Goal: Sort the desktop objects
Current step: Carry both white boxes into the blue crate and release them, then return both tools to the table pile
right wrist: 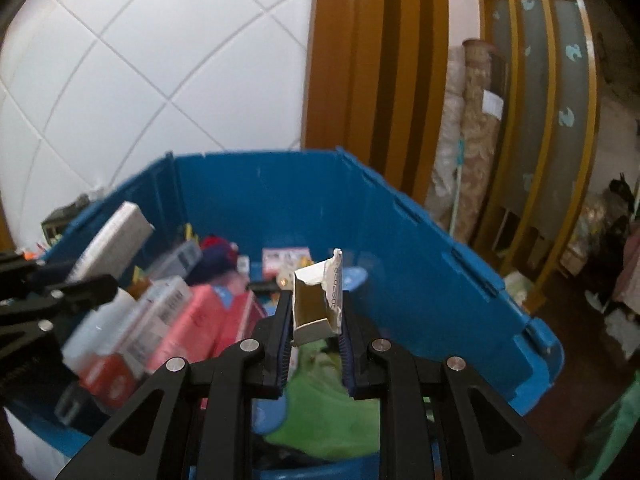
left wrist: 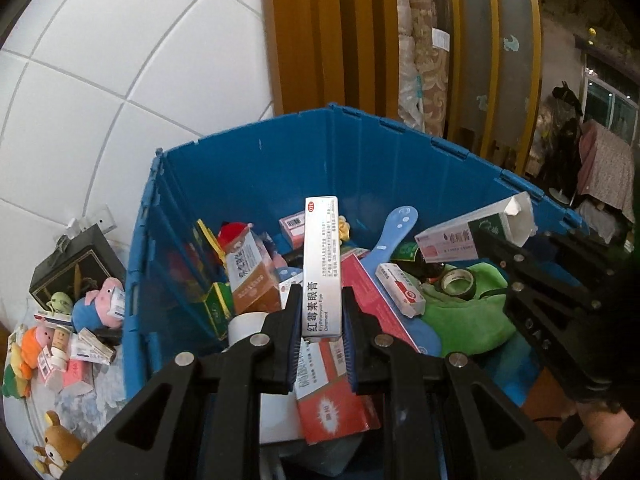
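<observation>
Boxes: 2 in hand, both over the blue bin (left wrist: 248,168). Left tongs (left wrist: 320,320) pinch a white ointment box (left wrist: 320,264) near its lower end, box upright, long axis pointing away from me. Right tongs (right wrist: 314,320) pinch a torn carton (right wrist: 318,300) by its closed end, ripped open end facing the camera in the right wrist view; in the left view the same carton (left wrist: 472,236) sticks out to the right above the clutter.

Bin is full: red boxes (left wrist: 332,392), green cloth (left wrist: 468,312), tape roll (left wrist: 458,282), blue paddle (left wrist: 394,228). Plush toys (left wrist: 100,304) and small packs lie on the desk (left wrist: 80,404) left of the bin.

My read: drop step. To do it well I'd get each box clear inside the rim, lower close to the pile, then release 1 at a time so nothing bounces out. Carton is flimsy; avoid squeezing harder.

Pose: both tongs side by side, angled downward into the bin, left one seen at the left edge of the right view (right wrist: 60,292).
</observation>
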The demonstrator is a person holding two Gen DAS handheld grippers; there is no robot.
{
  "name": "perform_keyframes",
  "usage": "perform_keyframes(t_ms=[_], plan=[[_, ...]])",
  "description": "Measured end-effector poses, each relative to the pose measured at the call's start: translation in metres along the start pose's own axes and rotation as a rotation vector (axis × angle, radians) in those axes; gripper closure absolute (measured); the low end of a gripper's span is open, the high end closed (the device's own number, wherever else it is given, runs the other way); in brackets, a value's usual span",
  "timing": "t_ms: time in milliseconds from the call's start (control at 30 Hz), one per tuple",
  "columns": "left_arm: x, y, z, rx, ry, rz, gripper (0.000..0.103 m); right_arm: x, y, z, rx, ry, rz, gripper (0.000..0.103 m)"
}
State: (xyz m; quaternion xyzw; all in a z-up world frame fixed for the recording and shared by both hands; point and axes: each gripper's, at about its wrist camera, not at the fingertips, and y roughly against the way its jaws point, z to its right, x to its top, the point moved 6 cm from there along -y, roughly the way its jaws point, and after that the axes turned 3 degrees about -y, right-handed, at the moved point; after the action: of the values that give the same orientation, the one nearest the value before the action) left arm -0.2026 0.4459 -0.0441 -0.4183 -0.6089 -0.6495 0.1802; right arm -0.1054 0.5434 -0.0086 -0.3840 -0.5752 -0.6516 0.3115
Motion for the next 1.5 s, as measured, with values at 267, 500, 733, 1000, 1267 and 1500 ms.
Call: perform_keyframes(t_ms=[267,500,733,1000,1267,1500], plan=[[-0.002,-0.011,0.010,0.003,-0.019,-0.064,0.082,-0.012,-0.020,0.007,-0.022,0.013,-0.100,0.082],[-0.002,-0.005,0.010,0.019,-0.023,-0.041,0.050,-0.014,-0.021,0.012,-0.025,0.007,-0.100,0.042],[-0.002,0.000,0.009,0.038,-0.019,-0.024,0.045,-0.015,-0.019,0.013,-0.032,0.011,-0.099,0.010],[-0.009,0.013,0.000,0.048,-0.003,-0.011,0.040,-0.016,-0.011,0.013,-0.032,-0.004,-0.100,0.000],[-0.015,0.039,-0.014,0.052,0.017,0.040,0.035,-0.011,0.015,0.000,-0.025,0.005,-0.062,0.000],[-0.028,0.061,-0.039,0.067,0.042,0.072,0.035,-0.009,0.034,-0.027,-0.014,0.026,-0.039,0.000]])
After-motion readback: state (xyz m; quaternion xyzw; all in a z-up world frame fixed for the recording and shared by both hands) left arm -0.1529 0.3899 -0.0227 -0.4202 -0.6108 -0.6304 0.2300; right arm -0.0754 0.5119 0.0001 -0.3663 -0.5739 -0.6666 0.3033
